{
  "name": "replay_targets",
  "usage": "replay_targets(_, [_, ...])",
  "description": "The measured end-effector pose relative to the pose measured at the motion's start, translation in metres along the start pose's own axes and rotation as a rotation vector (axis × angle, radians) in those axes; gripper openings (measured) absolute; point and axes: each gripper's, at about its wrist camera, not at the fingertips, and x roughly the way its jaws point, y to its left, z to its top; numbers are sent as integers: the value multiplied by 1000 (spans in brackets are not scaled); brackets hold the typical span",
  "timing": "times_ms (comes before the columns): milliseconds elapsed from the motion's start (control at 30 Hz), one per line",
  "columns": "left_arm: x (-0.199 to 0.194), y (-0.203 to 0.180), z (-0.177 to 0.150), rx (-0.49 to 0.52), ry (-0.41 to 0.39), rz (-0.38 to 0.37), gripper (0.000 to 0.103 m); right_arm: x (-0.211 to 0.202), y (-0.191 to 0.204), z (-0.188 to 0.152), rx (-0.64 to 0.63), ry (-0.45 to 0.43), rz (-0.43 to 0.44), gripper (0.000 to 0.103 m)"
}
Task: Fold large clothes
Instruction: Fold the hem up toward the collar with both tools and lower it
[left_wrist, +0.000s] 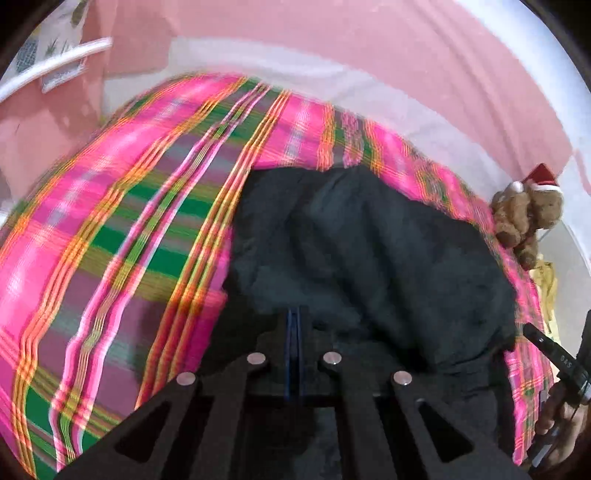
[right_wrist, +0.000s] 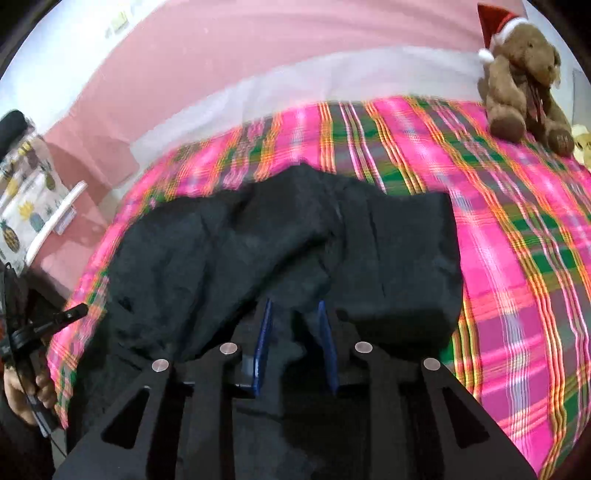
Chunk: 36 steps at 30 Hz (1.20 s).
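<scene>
A large black garment (left_wrist: 369, 258) lies crumpled on a pink and green plaid bedcover (left_wrist: 110, 229). It also shows in the right wrist view (right_wrist: 258, 240) on the same cover (right_wrist: 517, 240). My left gripper (left_wrist: 294, 314) has its blue pads pressed together at the garment's near edge; whether cloth is pinched between them I cannot tell. My right gripper (right_wrist: 295, 306) is open, its blue pads (right_wrist: 263, 332) apart with black cloth lying between them. The right gripper's body shows at the left view's right edge (left_wrist: 554, 354); the left gripper's body shows at the right view's left edge (right_wrist: 40, 328).
A brown teddy bear (right_wrist: 524, 81) in a red Santa hat sits at the bed's far right corner, also in the left wrist view (left_wrist: 524, 218). A pink wall (right_wrist: 258, 55) runs behind. A pineapple-print cloth (right_wrist: 26, 195) and a white rail (left_wrist: 55, 62) stand at the left.
</scene>
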Motion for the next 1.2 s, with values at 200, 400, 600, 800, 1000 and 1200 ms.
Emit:
replay_targets(200, [23, -67, 34, 123, -26, -144, 18, 50, 32, 11, -71, 58, 46, 27])
replay_targets(400, [90, -64, -23, 156, 123, -118, 18, 102, 16, -49, -78, 196, 38, 27])
replay_targets(600, [102, -62, -34, 137, 107, -96, 20, 118, 16, -56, -78, 180, 17, 27])
replay_targets(800, [113, -67, -31, 127, 96, -88, 20, 124, 26, -64, -116, 146, -27, 26])
replay_targets(1000, [88, -64, -33, 120, 93, -95, 20, 74, 29, -60, -114, 127, -13, 28])
replay_targets(1200, [34, -59, -10, 143, 11, -128, 20, 27, 33, -16, -149, -33, -10, 29])
